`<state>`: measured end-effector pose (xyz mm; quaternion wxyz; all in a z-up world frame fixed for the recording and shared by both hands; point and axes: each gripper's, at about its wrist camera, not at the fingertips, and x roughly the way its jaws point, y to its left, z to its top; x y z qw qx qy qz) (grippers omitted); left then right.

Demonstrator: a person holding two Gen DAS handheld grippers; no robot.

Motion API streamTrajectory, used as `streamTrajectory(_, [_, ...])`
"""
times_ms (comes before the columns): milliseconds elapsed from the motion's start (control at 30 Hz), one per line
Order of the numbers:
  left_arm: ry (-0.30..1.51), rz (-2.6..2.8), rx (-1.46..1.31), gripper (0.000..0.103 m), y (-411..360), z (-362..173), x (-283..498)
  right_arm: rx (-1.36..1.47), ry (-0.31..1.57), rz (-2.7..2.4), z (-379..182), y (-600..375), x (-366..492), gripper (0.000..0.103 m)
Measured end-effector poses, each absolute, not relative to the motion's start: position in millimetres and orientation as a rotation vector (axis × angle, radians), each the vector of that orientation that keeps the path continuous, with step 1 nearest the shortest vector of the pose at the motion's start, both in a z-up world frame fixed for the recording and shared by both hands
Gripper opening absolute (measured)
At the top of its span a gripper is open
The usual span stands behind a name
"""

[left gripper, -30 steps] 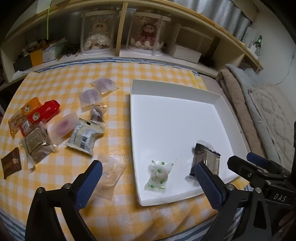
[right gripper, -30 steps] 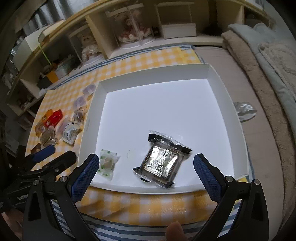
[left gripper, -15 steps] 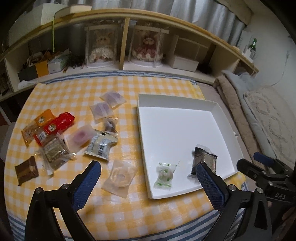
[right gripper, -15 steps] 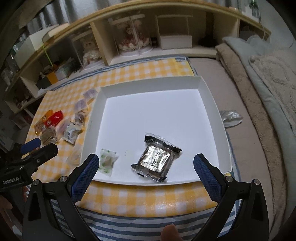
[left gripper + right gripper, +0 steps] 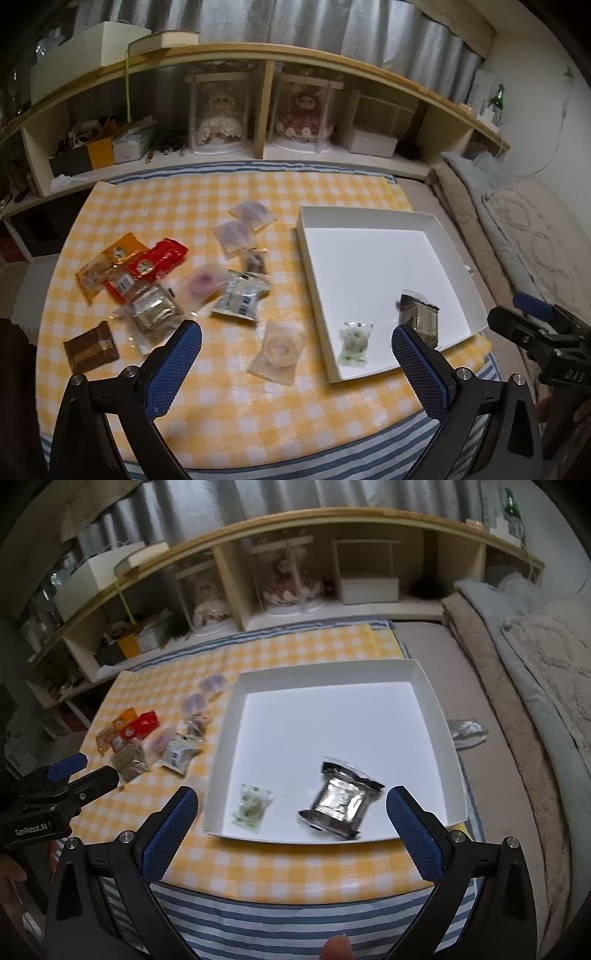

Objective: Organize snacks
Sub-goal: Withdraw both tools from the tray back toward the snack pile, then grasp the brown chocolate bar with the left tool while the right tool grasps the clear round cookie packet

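Yellow-checked table [image 5: 229, 398] before wooden shelves [image 5: 258, 59]. White shallow cardboard tray [image 5: 236, 716] holds a silver foil packet [image 5: 338, 803] and green-speckled clear wrapper [image 5: 251, 806]; other snacks [image 5: 236, 295] lie left of it. Left tool [image 5: 295, 345] and right tool [image 5: 291, 806] both spread wide, empty, above the table.

I count two snack packets in my white tray [image 5: 373, 214]: a green-speckled candy [image 5: 354, 343] and a silver packet [image 5: 419, 319]. Eleven packets [image 5: 240, 295] lie on the counter [image 5: 229, 413].

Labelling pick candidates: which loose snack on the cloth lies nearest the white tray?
The clear-wrapped pale ring snack, alone near the white tray's front corner; the other packets lie farther left on the yellow checked cloth.
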<state>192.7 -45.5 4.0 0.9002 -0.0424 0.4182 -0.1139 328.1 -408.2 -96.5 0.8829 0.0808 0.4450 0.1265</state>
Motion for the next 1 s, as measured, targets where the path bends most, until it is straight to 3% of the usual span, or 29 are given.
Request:
streamTrajectory(733, [0.846,-0.107,-0.125,0.103,106.7,1.4,183.3,0.201,0.939,0.364,-107.0,-280.4,335.4,0.103])
streamTrajectory(1000, [0.821,-0.036,-0.13,0.103,155.5,-15.4,193.3,0.362,0.945,0.3,-131.6,-247.6,336.0,0.103])
